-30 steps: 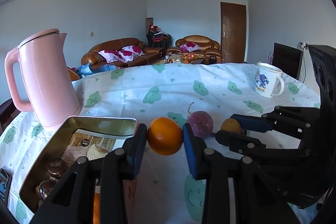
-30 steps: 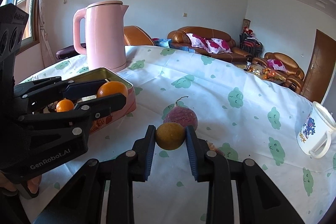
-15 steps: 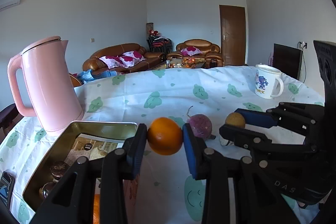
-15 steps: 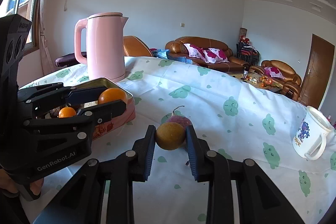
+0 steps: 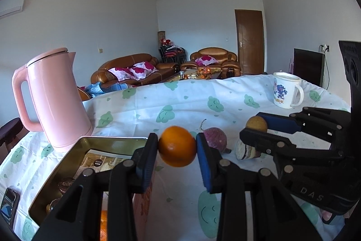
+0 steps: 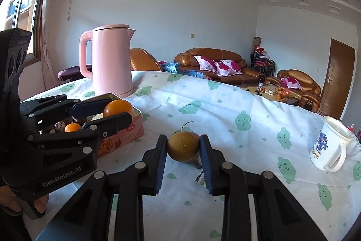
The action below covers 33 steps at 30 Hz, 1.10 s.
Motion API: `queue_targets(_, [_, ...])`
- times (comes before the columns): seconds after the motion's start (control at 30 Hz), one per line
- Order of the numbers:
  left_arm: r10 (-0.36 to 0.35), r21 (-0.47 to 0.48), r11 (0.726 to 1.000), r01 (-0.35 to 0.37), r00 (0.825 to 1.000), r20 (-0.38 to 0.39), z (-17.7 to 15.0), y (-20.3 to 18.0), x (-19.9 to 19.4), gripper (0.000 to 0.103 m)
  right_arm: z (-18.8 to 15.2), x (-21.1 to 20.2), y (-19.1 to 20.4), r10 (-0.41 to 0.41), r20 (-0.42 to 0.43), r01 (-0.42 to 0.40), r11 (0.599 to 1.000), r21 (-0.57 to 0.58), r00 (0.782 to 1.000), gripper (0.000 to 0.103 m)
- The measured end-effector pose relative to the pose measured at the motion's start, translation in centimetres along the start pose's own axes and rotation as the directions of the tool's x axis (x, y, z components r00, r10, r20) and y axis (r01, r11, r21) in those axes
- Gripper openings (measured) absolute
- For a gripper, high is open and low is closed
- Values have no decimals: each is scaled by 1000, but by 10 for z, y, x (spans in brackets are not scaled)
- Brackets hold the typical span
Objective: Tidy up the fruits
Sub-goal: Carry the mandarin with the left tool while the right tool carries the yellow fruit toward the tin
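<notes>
My left gripper [image 5: 177,147] is shut on an orange [image 5: 177,146], held above the table beside the right rim of the metal tin [image 5: 108,141]. My right gripper [image 6: 183,148] is shut on a brownish-yellow round fruit [image 6: 182,149], lifted clear of the cloth. In the left wrist view that fruit [image 5: 256,124] and the right gripper [image 5: 255,128] show at the right. A purple fruit with a stem [image 5: 215,139] lies on the table between the two grippers. The tin [image 6: 135,113] holds a small orange [image 6: 72,127] and dark round items.
A pink kettle [image 5: 54,96] stands behind the tin at the left. A white printed mug [image 5: 286,90] sits at the far right of the table. A cut piece of fruit [image 5: 244,149] lies under the right gripper. A phone [image 5: 8,203] lies at the table's left edge.
Both grippers have risen a little with their fruits and tilted upward, so more of the ceiling shows. A cut piece of fruit has come into view on the cloth.
</notes>
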<state>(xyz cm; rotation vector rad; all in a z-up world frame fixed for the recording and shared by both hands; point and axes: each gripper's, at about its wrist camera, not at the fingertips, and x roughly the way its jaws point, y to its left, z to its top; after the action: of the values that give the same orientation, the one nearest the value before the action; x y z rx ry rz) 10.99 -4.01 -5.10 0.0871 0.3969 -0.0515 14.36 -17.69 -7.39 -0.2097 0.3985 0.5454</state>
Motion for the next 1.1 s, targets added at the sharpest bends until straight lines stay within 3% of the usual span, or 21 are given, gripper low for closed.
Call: queue_targets(1.1, [37, 14, 999, -39, 993, 115, -1, -3, -24, 37, -5, -28, -1, -34, 113, 32, 999, 23, 993, 31])
